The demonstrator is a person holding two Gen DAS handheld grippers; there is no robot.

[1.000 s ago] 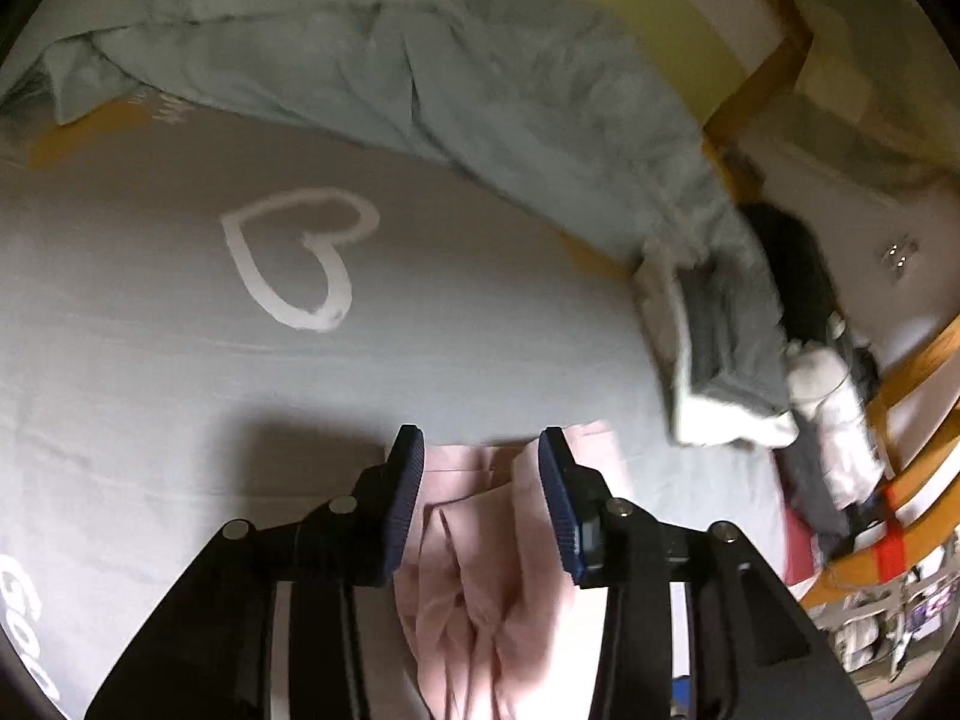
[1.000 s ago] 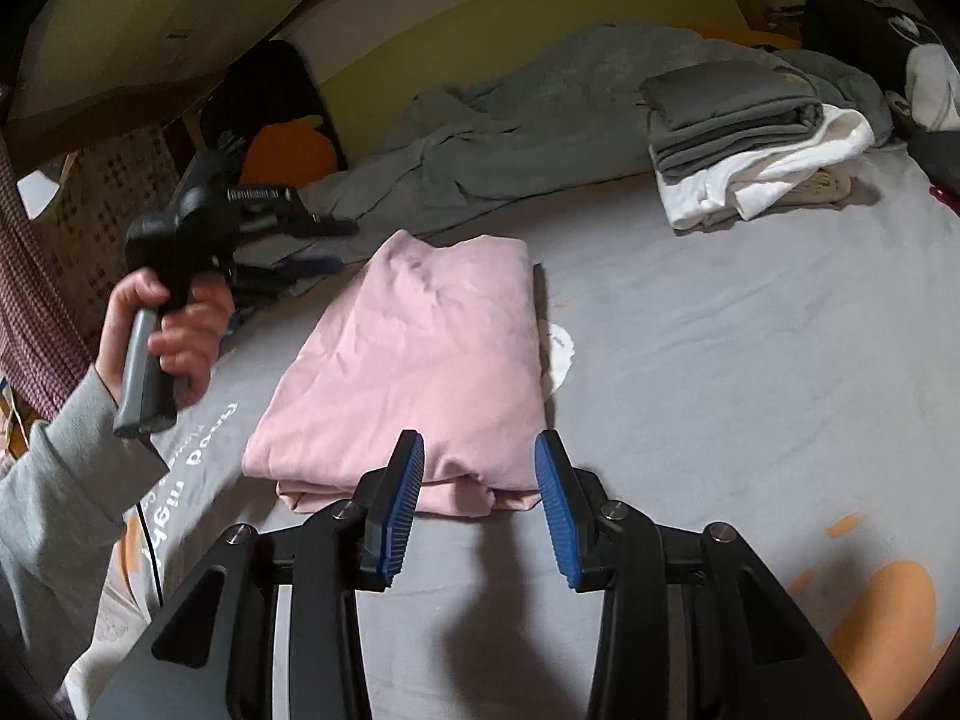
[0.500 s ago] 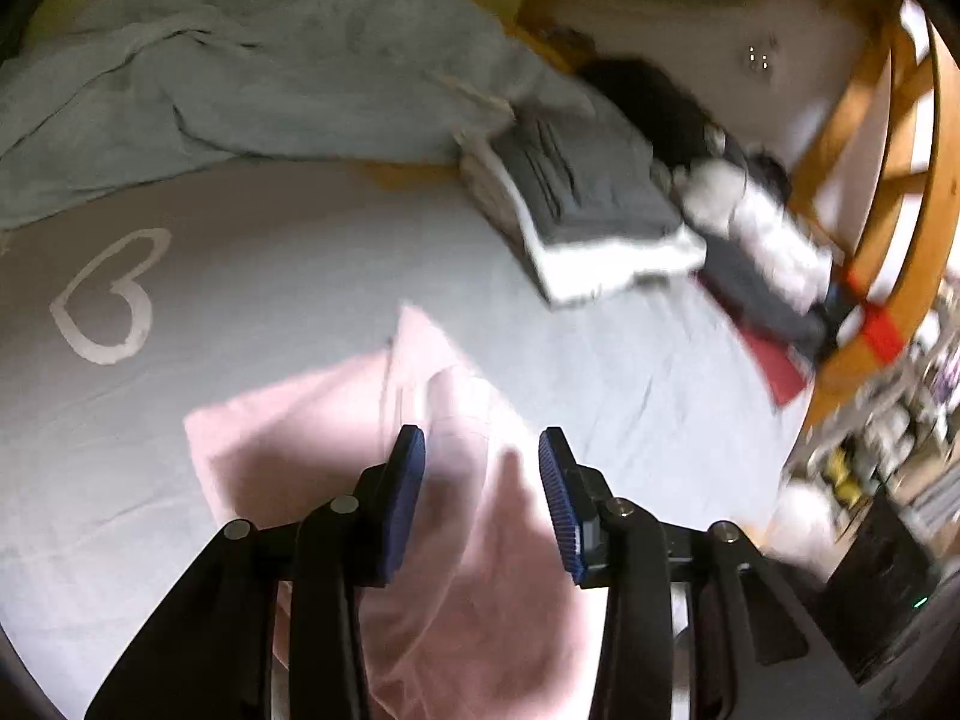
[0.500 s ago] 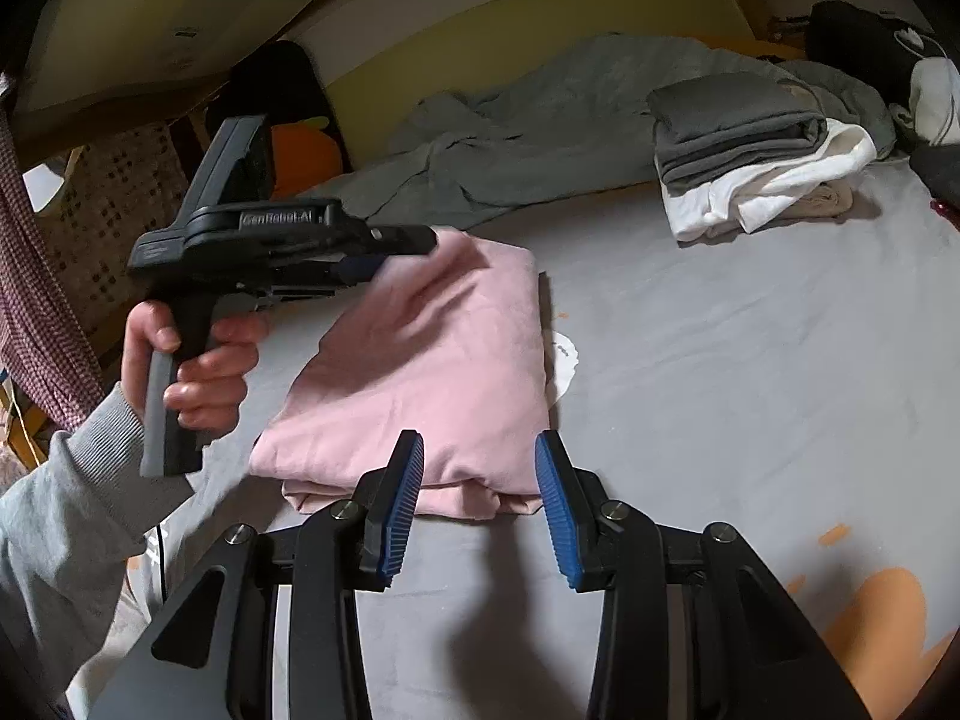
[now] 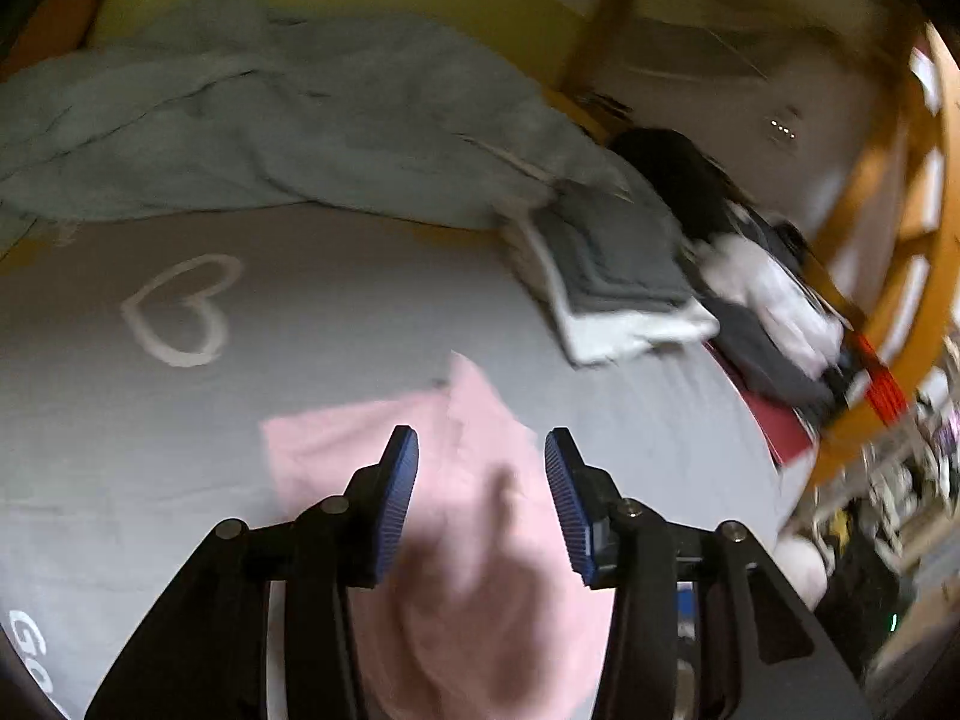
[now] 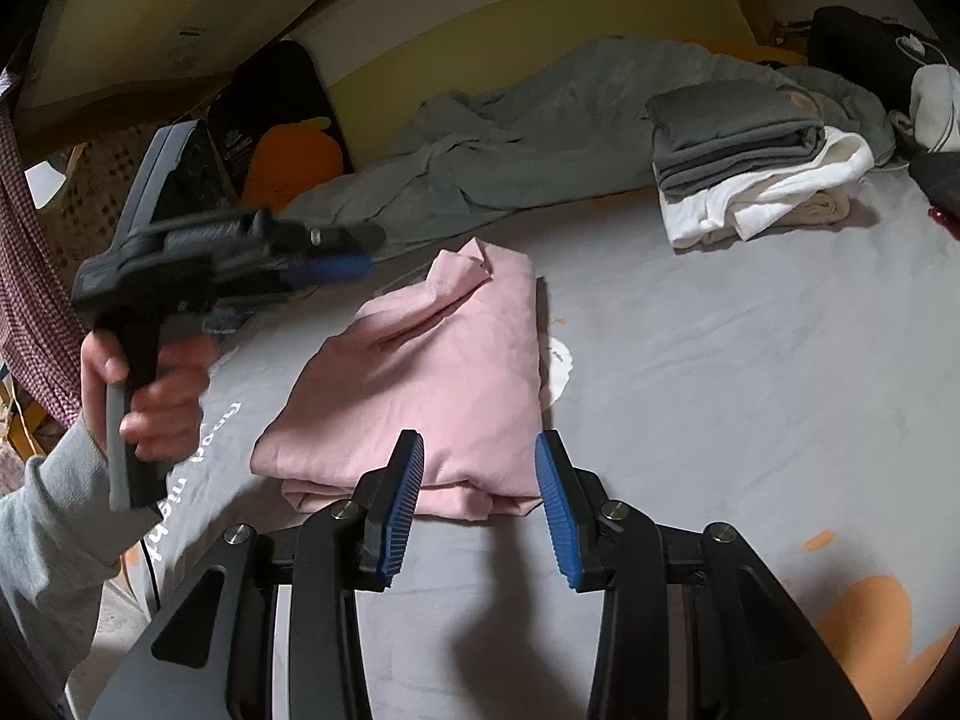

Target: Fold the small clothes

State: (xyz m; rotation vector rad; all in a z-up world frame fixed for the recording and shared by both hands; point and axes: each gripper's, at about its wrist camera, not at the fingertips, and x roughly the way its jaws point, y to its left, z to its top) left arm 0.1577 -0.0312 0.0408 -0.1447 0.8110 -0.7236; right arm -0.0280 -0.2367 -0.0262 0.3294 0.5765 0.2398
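Note:
A folded pink garment lies on the grey bed sheet, its far corner turned up in a small peak. In the left wrist view the pink garment spreads under my left gripper, blurred. The jaws of that gripper are opening, with no cloth pressed between the pads. In the right wrist view a hand holds the left gripper above the garment's far left side. My right gripper stands open over the garment's near edge, with nothing between its fingers.
A stack of folded grey and white clothes sits at the back right of the bed. A crumpled grey-blue blanket runs along the wall. Dark clothes and a wooden frame edge the bed's right side. A white heart is printed on the sheet.
The left gripper lifted the garment's far corner, swung over it and let it drop into a turned-up peak; its jaws widened. The right gripper has stayed still.

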